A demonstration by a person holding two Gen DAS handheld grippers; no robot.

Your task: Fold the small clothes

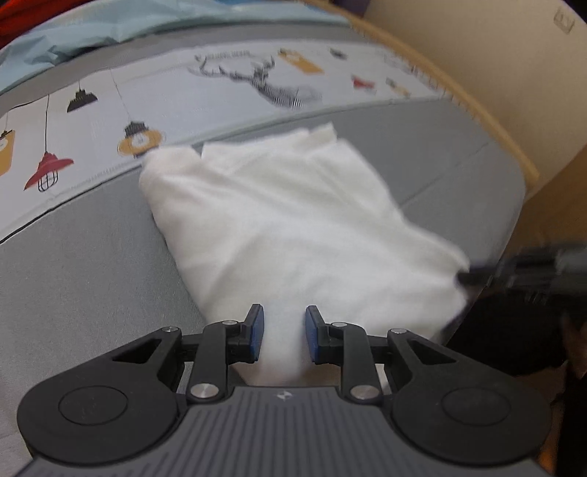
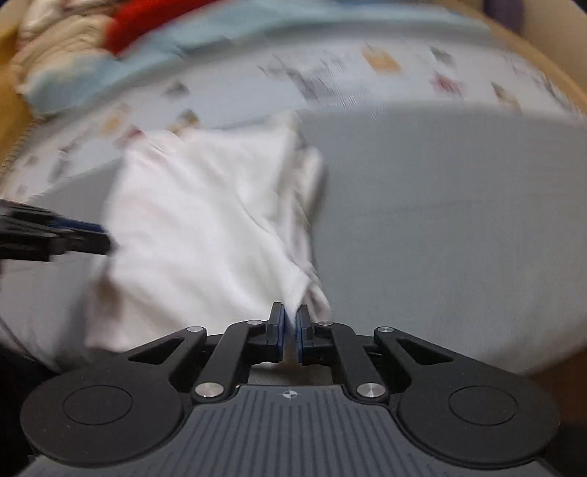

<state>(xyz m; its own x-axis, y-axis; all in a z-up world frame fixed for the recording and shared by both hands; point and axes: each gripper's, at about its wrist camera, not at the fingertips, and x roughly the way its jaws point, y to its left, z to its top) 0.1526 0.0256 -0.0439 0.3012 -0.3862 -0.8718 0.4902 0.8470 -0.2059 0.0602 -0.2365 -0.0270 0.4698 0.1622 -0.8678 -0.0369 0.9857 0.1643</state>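
Observation:
A white garment [image 1: 293,220] lies partly folded on a grey mat [image 1: 91,275]. In the left wrist view my left gripper [image 1: 284,315] stands at the garment's near edge, its blue pads closed on a thick bunch of the white cloth. My right gripper [image 1: 466,277] shows blurred at the garment's right corner. In the right wrist view the right gripper [image 2: 290,312] is shut on a thin tip of the white garment [image 2: 198,227], the pads almost touching. The left gripper [image 2: 106,238] enters from the left at the cloth's other corner. The right wrist view is motion-blurred.
A printed sheet [image 1: 146,102] with lamps and a deer runs behind the mat. Beyond it lie a light-blue cloth [image 1: 91,33], a red cloth [image 2: 146,18] and a cream bundle [image 2: 55,40]. A tan wooden edge [image 1: 477,110] borders the surface on the right.

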